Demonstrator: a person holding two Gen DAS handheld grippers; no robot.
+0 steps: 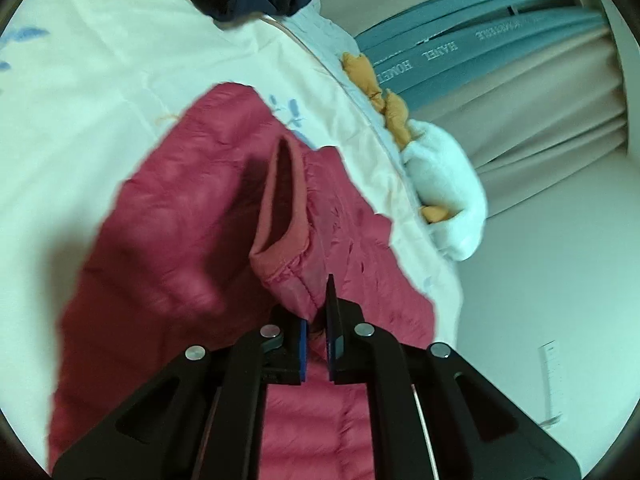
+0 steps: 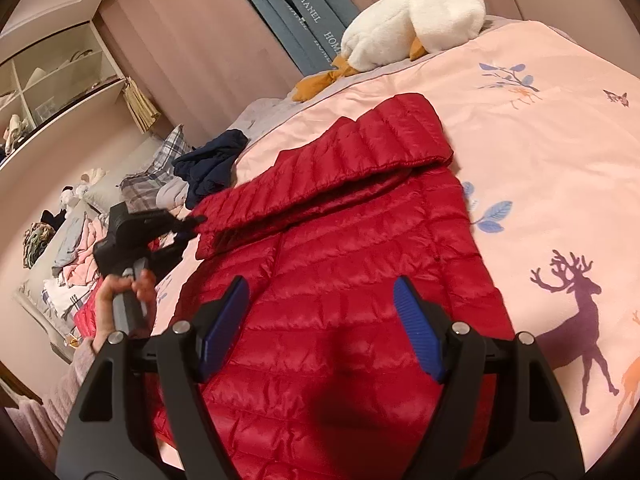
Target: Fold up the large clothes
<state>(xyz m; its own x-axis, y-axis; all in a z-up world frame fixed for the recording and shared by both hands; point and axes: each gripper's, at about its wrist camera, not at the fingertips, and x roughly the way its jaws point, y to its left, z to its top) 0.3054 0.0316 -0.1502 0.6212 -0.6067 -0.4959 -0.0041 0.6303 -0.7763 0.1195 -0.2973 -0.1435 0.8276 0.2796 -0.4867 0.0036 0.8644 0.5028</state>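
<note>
A red quilted down jacket (image 2: pixel 340 280) lies spread on the pale printed bedspread (image 2: pixel 560 160). Its sleeve (image 2: pixel 360 160) is folded across the upper body. My left gripper (image 1: pixel 318 300) is shut on the sleeve's cuff (image 1: pixel 292 276) and holds it lifted above the jacket (image 1: pixel 160 240). It also shows in the right wrist view (image 2: pixel 192 220) at the jacket's left edge, held in a hand. My right gripper (image 2: pixel 320 300) is open and empty, hovering over the jacket's middle, its blue pads (image 2: pixel 416 328) apart.
A white plush goose (image 2: pixel 412 20) lies at the bed's far edge against the headboard. A dark navy garment (image 2: pixel 208 164) is bunched left of the jacket. Piled clothes (image 2: pixel 76 256) and shelves (image 2: pixel 52 80) stand left of the bed.
</note>
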